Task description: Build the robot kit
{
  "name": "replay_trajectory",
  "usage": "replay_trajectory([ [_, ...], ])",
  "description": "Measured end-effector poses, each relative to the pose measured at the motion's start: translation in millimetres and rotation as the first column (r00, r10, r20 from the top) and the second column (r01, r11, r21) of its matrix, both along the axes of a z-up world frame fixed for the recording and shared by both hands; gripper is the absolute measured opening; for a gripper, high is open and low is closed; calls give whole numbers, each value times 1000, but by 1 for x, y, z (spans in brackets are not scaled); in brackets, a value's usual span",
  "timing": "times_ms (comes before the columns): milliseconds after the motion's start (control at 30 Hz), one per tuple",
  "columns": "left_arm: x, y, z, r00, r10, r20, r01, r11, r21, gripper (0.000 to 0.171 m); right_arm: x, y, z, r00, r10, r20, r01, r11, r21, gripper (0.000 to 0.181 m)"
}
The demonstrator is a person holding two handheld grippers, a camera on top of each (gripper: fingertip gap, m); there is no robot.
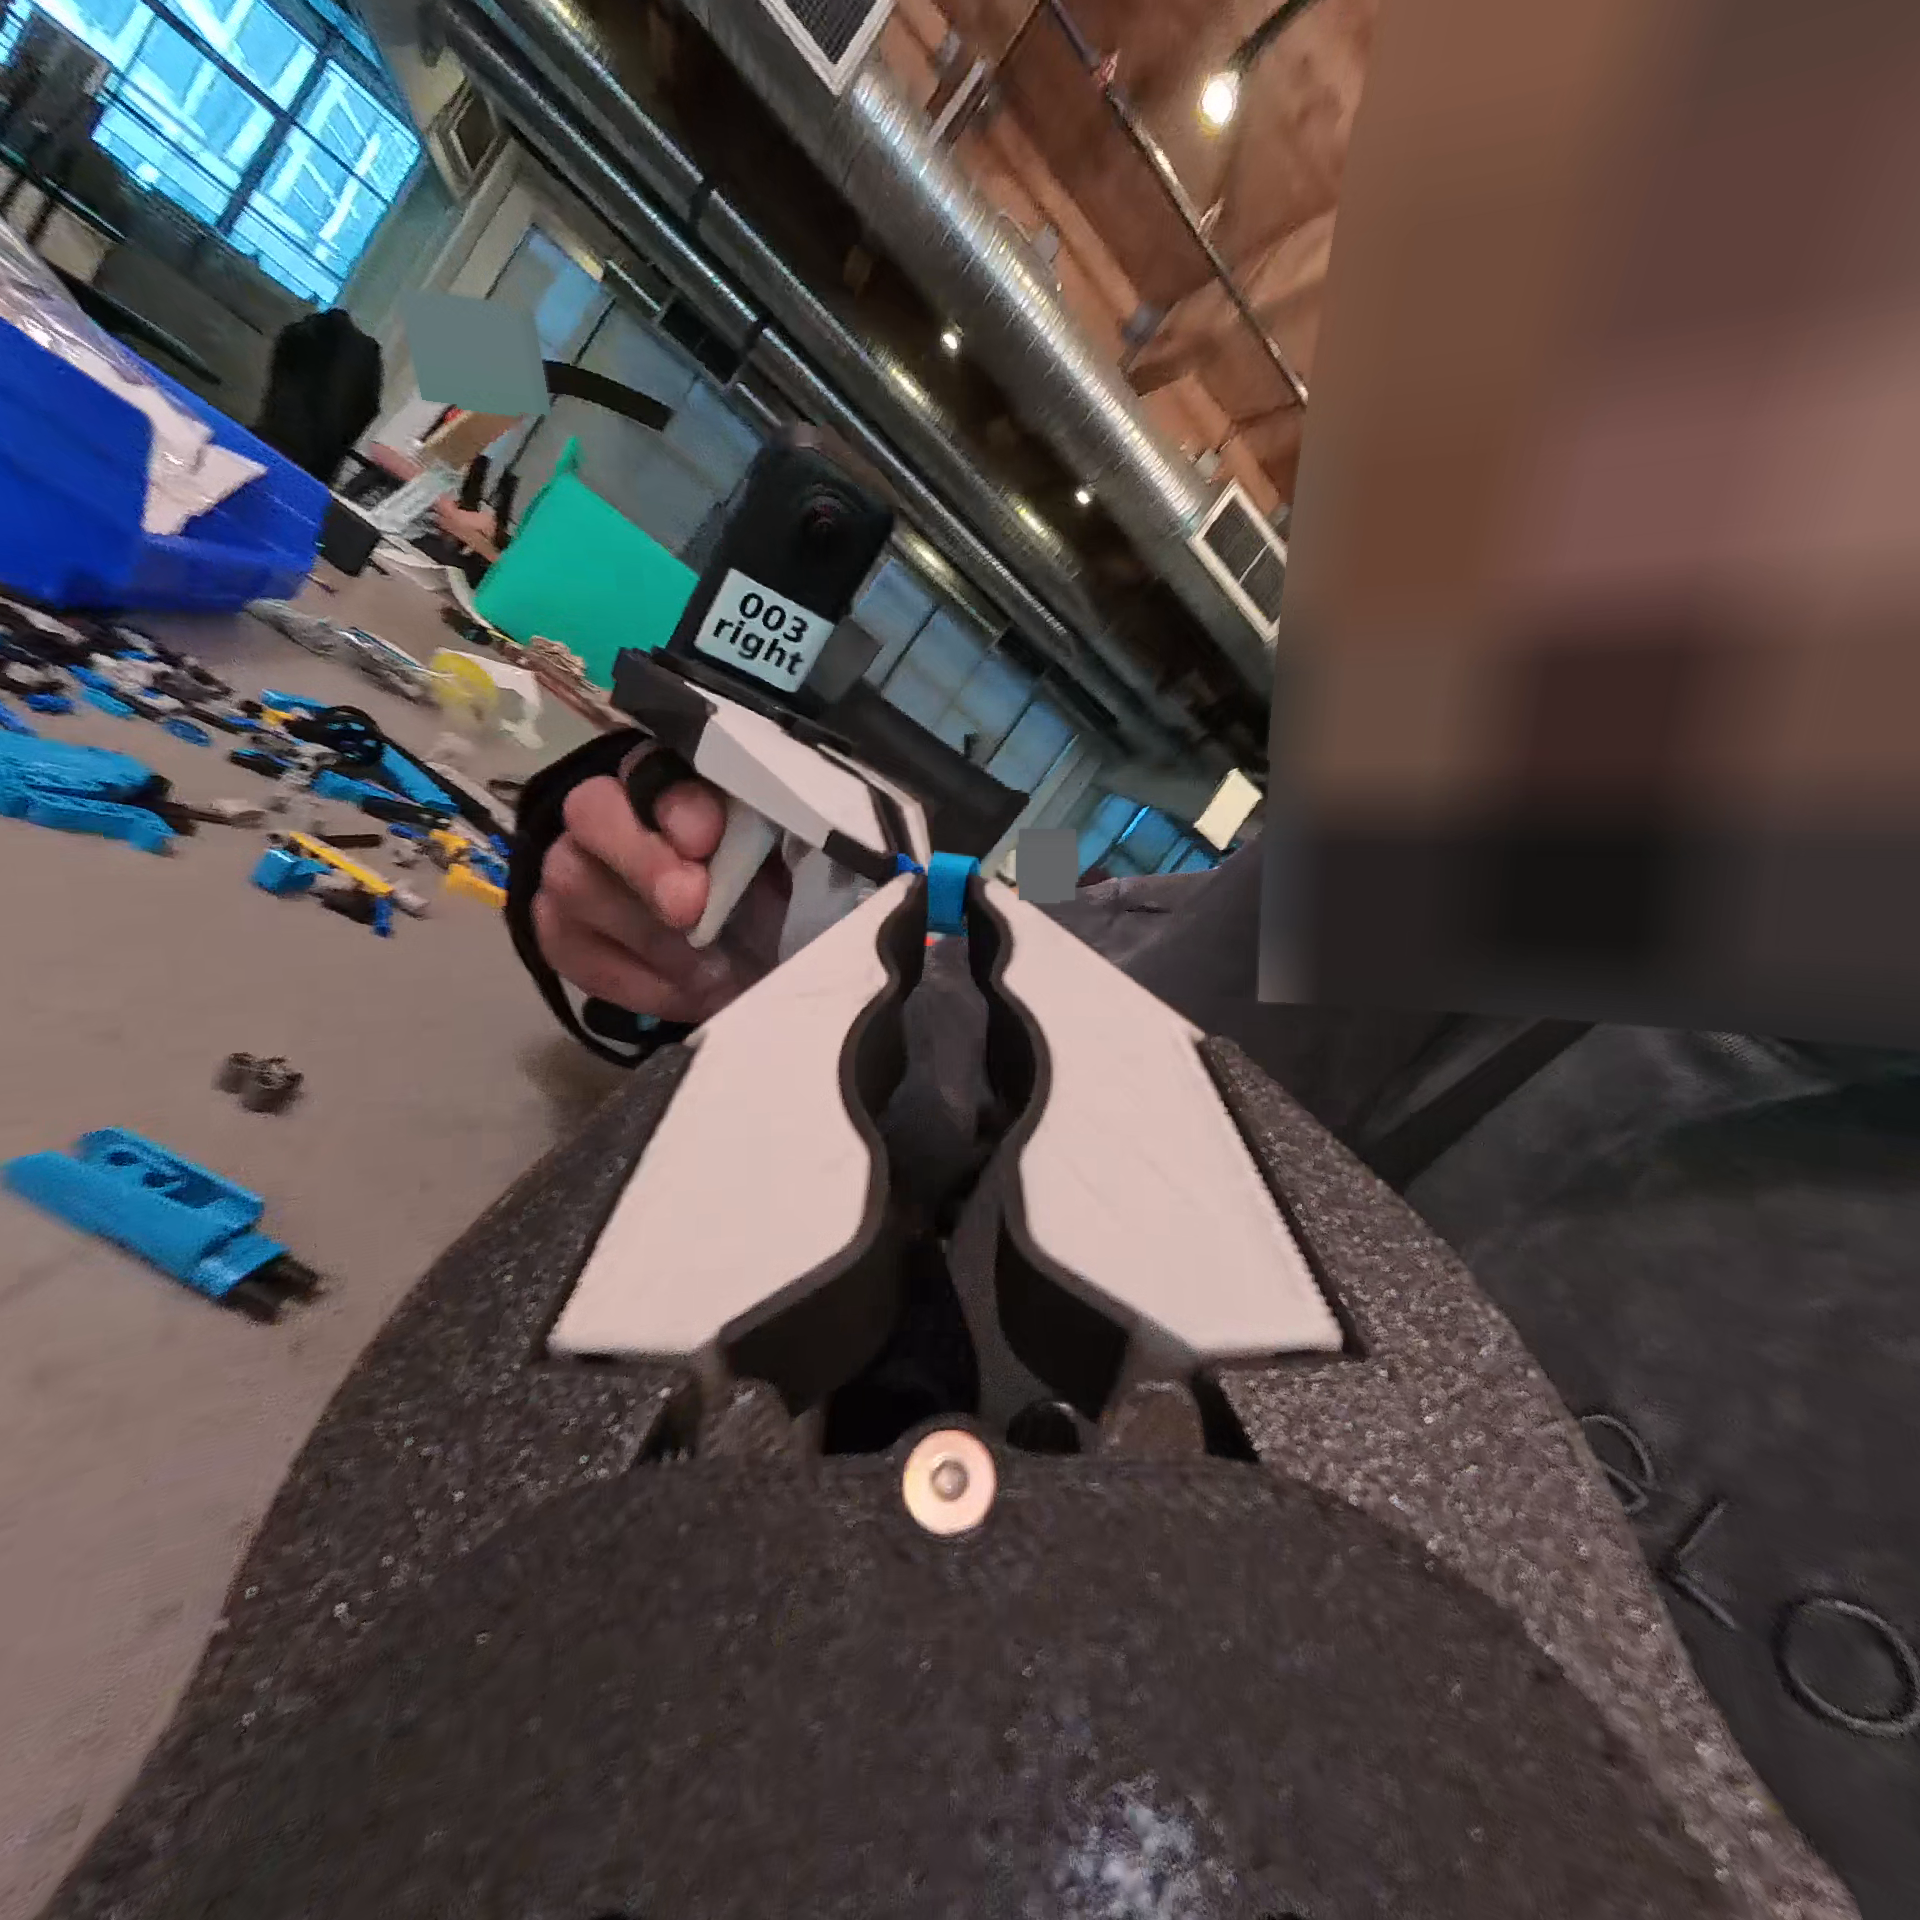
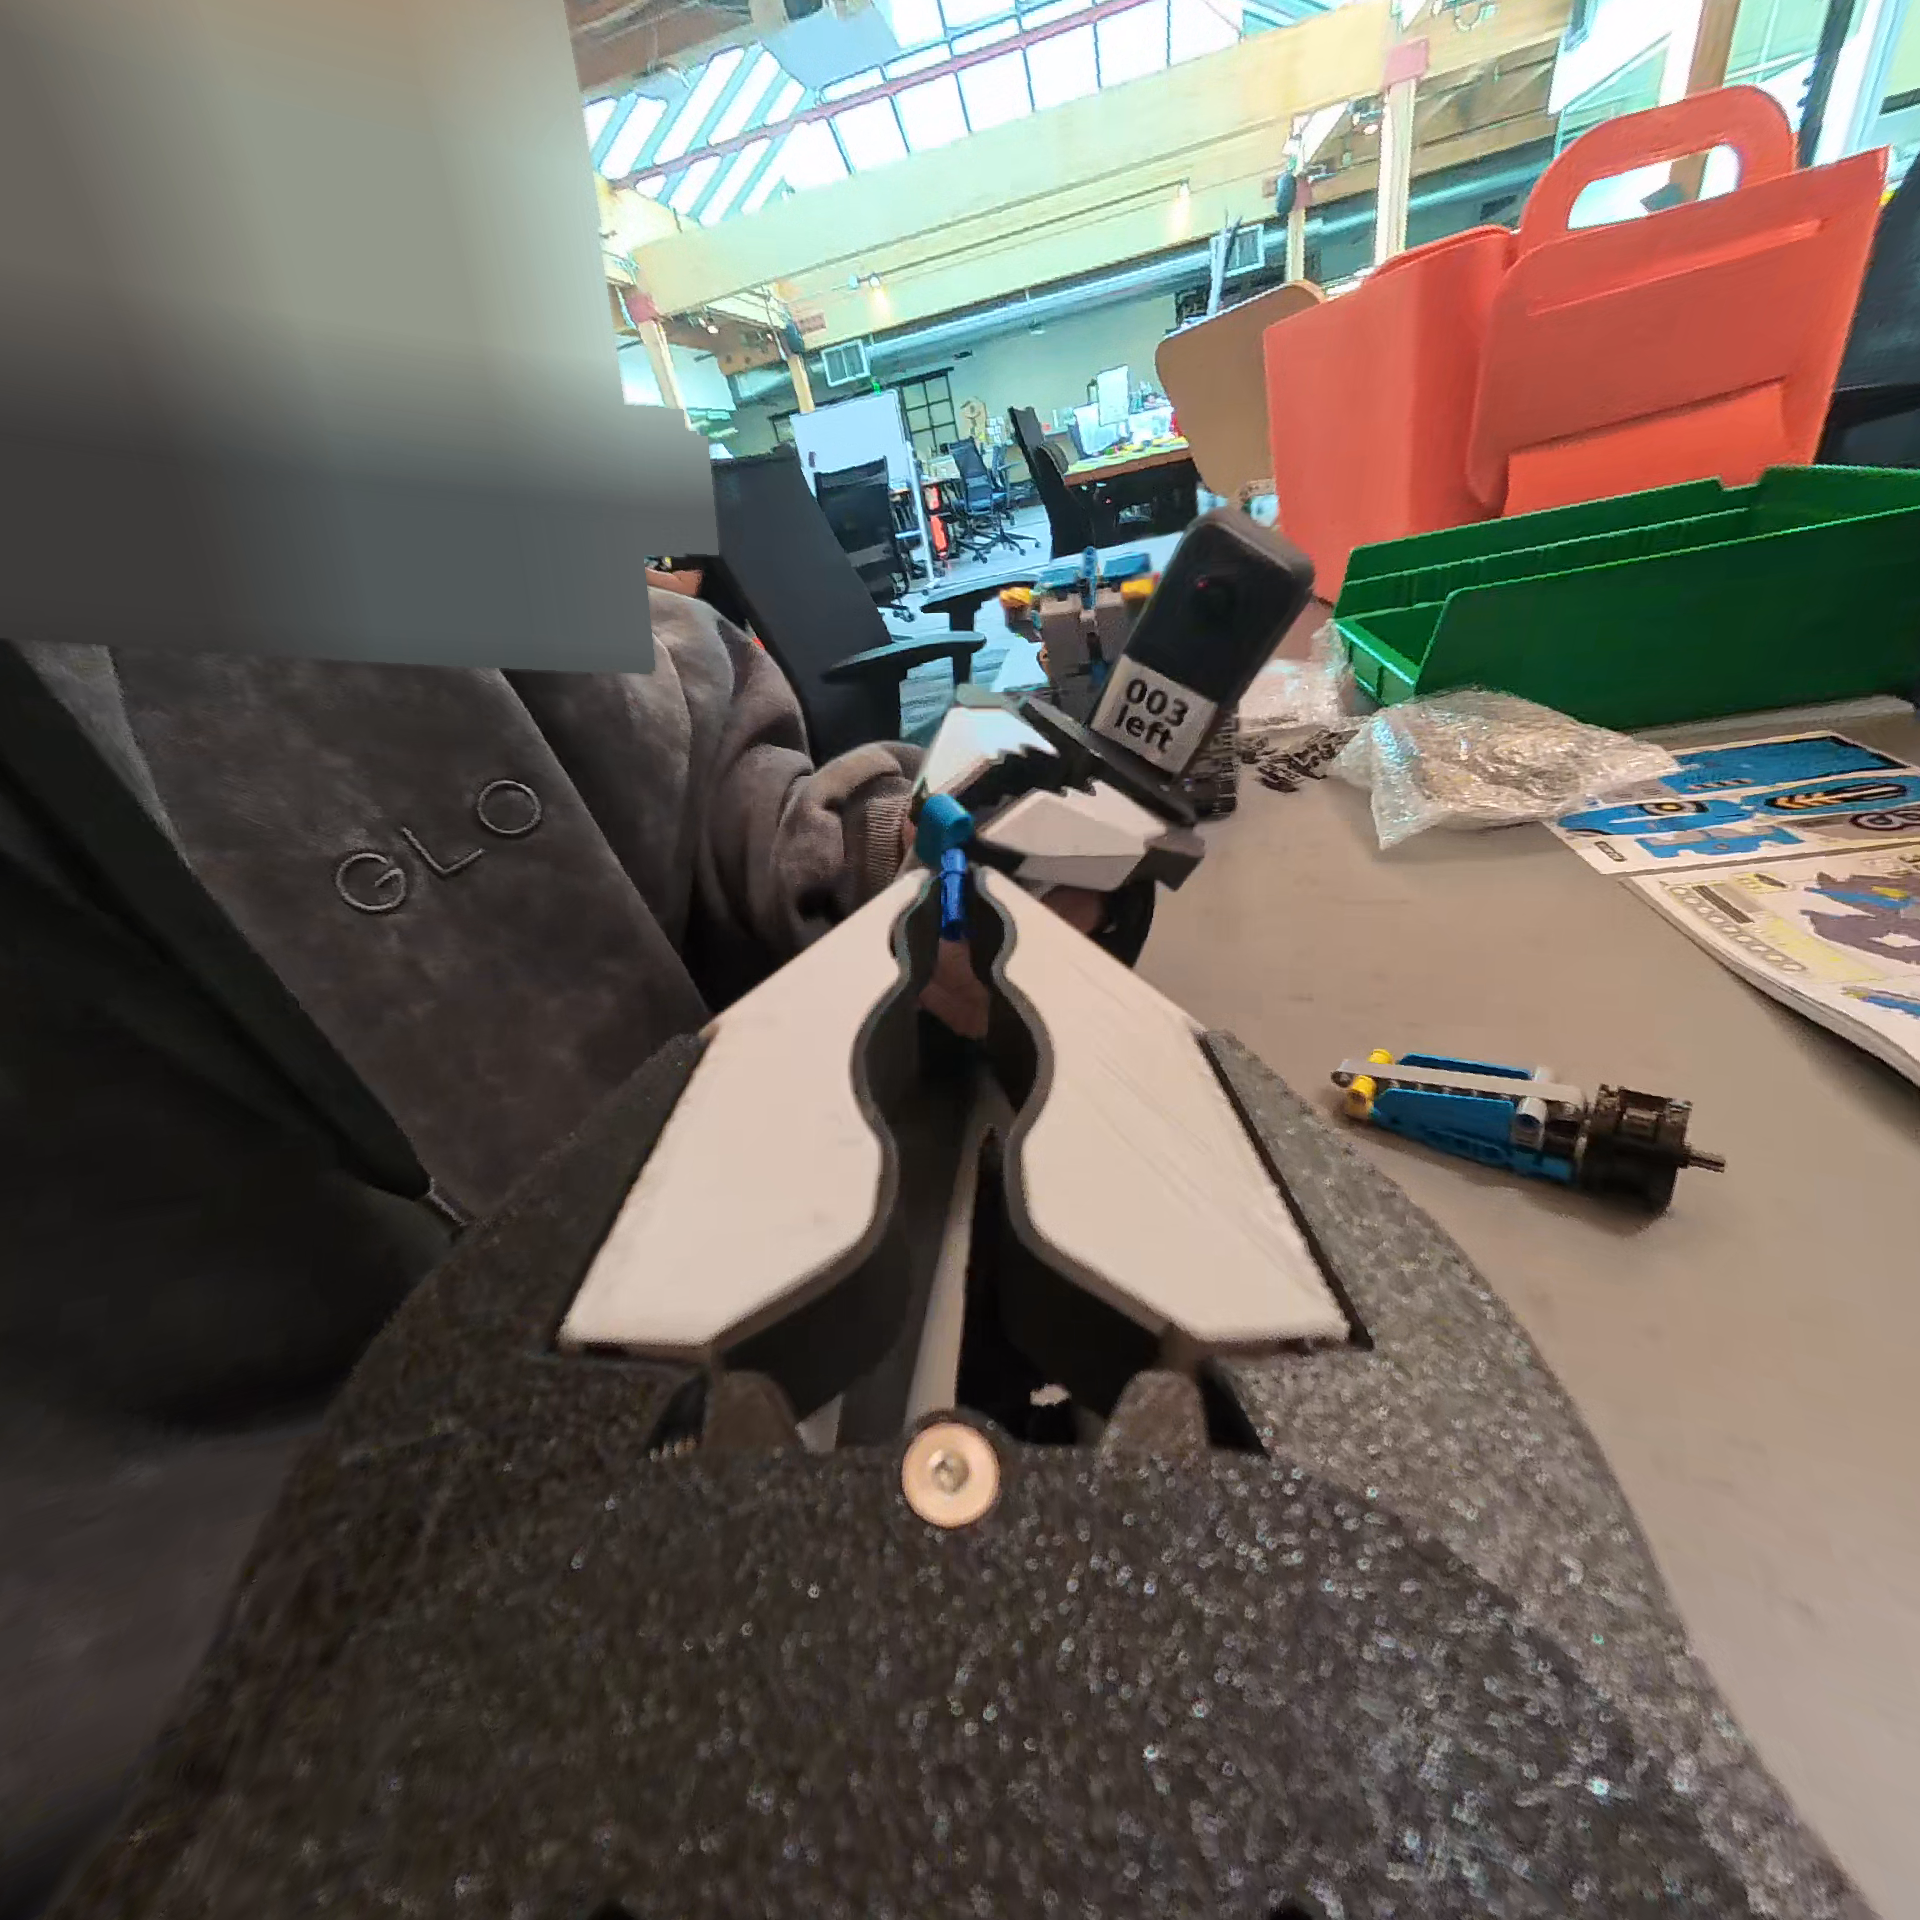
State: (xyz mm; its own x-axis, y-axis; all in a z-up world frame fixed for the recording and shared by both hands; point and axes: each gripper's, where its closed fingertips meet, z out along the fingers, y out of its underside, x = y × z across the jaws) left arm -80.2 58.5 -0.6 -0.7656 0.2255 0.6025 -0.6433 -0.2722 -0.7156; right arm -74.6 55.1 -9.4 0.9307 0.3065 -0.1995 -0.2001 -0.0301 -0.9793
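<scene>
In the left wrist view my left gripper (image 1: 943, 885) is shut on a small light-blue connector piece (image 1: 948, 896) at its fingertips. My right gripper (image 1: 900, 869), held by a hand, meets that piece from the left. In the right wrist view my right gripper (image 2: 949, 889) is shut on a thin dark-blue pin (image 2: 950, 904). The pin's upper end touches the light-blue connector (image 2: 943, 824), which my left gripper (image 2: 937, 812) holds just beyond. Both are held in the air in front of a person's dark grey sweatshirt (image 2: 416, 935).
On the grey table: a blue bin (image 1: 125, 499), several loose blue, black and yellow parts (image 1: 312, 790), a blue assembly (image 1: 156, 1205), a blue-and-black assembly (image 2: 1507, 1117), an instruction booklet (image 2: 1787, 914), plastic bags (image 2: 1475, 769), a green bin (image 2: 1662, 603) and orange bags (image 2: 1558, 343). My left and right fingertips are right by each other. The blue-and-black assembly (image 2: 1507, 1117) is about 20 cm from both grippers' fingertips.
</scene>
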Motion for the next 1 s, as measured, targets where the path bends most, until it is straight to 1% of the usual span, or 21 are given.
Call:
replay_trajectory([
  [133,1,-3,-1,997,-44,-55,42,999,-34,7,0,1,-1,999,-18,32,19,1000,-9,4],
  [367,-1,-8,-2,989,-103,-110,97,993,-65,7,-3,-3,3,1000,13,-10,-13,1000,15,4],
  [433,2,-8,-4,989,-82,-119,75,995,-63,6,1,-2,1,1000,-7,-17,7,1000,3,4],
  [567,2,-9,-4,989,-81,-121,74,995,-66,7,2,-3,0,999,0,-37,0,1000,4,4],
  [700,2,-10,-3,991,-77,-113,70,996,-62,7,1,-4,1,986,63,-157,-62,998,11,4],
  [800,0,-10,-1,991,-87,-100,80,994,-68,8,-3,-5,4,979,102,-178,-98,995,31,4],
  [900,1,-10,-1,990,-88,-113,80,994,-74,7,-6,-8,9,973,133,-191,-123,991,60,4],
  [1000,1,-10,-2,989,-93,-116,84,994,-75,6,-6,-7,8,976,123,-179,-115,992,56,4],
])
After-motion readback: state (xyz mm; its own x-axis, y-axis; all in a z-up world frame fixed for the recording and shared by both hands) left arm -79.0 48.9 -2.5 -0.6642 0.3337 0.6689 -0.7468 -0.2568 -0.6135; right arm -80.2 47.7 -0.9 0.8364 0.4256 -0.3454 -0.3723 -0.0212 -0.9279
